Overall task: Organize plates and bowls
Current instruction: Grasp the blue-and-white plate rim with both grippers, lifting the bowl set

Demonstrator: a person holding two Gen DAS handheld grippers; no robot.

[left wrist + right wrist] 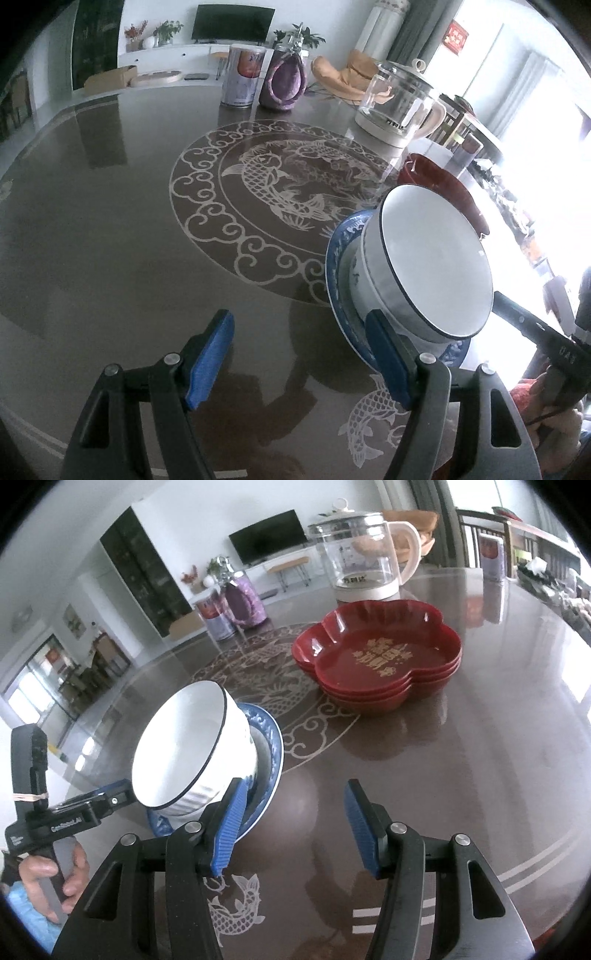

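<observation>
Bowl (pixel 192 749) sits tilted on the blue plate (pixel 271 738); beside that plate I hold both grippers (pixel 303 360) (pixel 291 830) spread, grasping nothing.

A dark brown, glossy round counter (pixel 110 221) fills most of both views, inlaid with a pale ring of scrolls and carp at its centre. In the upper middle of the left wrist view a black flat television (pixel 233 23) stands on a long low white cabinet (pixel 173 53) against a white wall, with green potted plants (pixel 168 31) beside it. A tall black glass-fronted cupboard (pixel 142 572) stands at the upper left of the right wrist view. Grey curtains (pixel 410 35) hang at the upper right, where strong daylight from a window (pixel 535 129) bleaches the right edge.
</observation>
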